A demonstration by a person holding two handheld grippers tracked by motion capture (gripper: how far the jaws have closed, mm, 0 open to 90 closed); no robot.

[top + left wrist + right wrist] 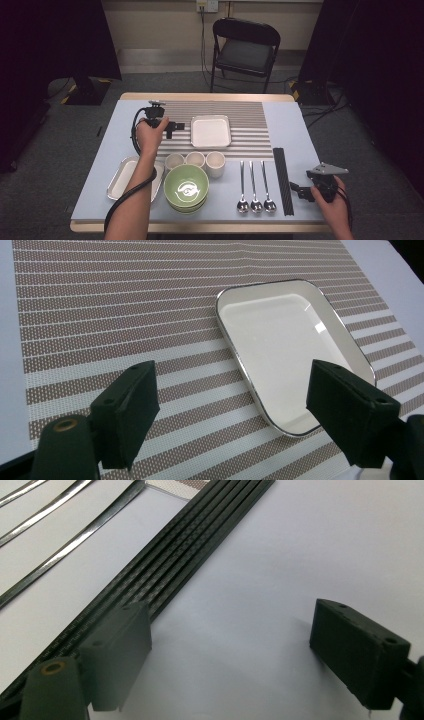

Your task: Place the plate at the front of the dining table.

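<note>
Left tool (232,405) open, just beside white tray (285,345) on striped mat (100,315), right tool (230,652) open, seemingly near black chopsticks (165,570).

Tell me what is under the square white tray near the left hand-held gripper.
The square white tray lies on a striped placemat. The mat's stripes show all around it; the part beneath it is covered.
</note>
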